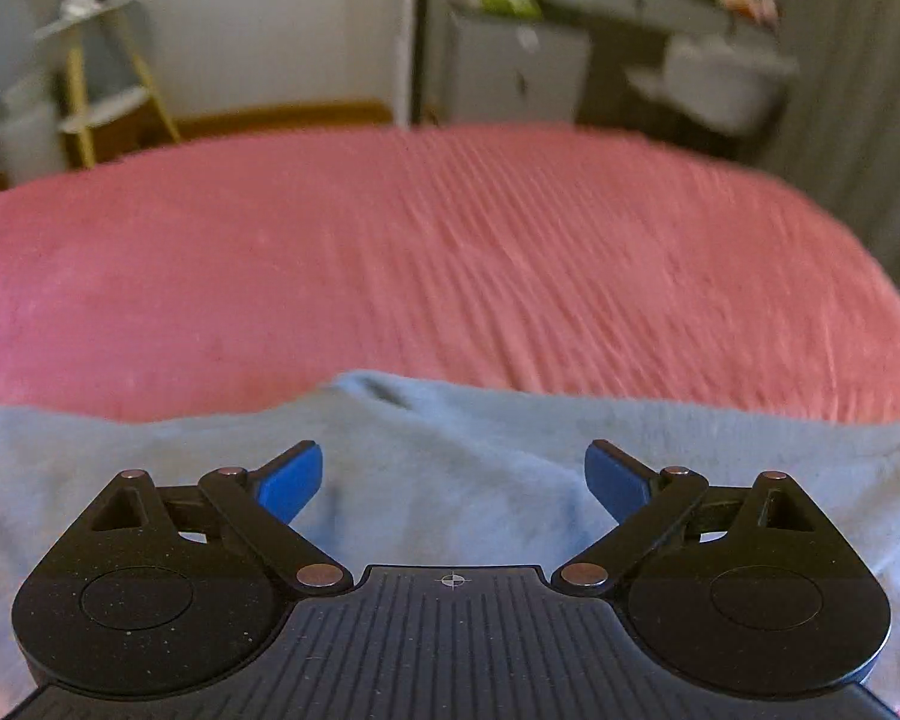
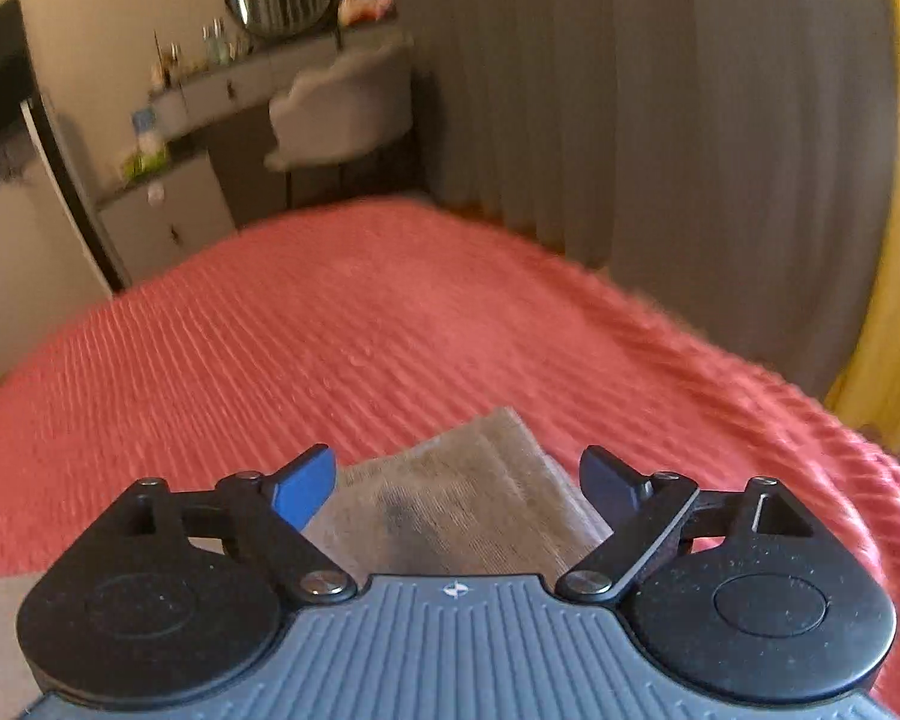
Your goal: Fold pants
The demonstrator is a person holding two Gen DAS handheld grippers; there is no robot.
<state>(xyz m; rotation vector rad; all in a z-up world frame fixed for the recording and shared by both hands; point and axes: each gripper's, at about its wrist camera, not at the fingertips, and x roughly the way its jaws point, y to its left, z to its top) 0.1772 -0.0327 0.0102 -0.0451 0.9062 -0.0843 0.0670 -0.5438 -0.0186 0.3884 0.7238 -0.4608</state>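
Here the left hand-held gripper (image 1: 453, 480) stands with its jaws wide, nothing between the blue pads (image 1: 288, 483), and hangs above the pants (image 1: 450, 480), which look light blue-grey in this view and lie spread across the near part of the bed (image 1: 390, 252). Their far edge runs almost straight from left to right, broken by one small raised fold near the middle, and beyond it the coral ribbed bedspread lies bare all the way to the bed's far edge. The right hand-held gripper (image 2: 456, 483) is likewise spread wide and empty, over a narrower folded layer of the pants (image 2: 450, 498) (here the cloth reads beige-grey, probably from the light) whose corner points away across the bed. To its right the bedspread runs free to the side edge, where the grey curtain (image 2: 660, 120) hangs close. Past the far edge stand a dressing counter (image 2: 258, 78) with a pale chair (image 2: 342, 114) and, in the left view, a small shelf stand (image 1: 90, 72); both are blurred.
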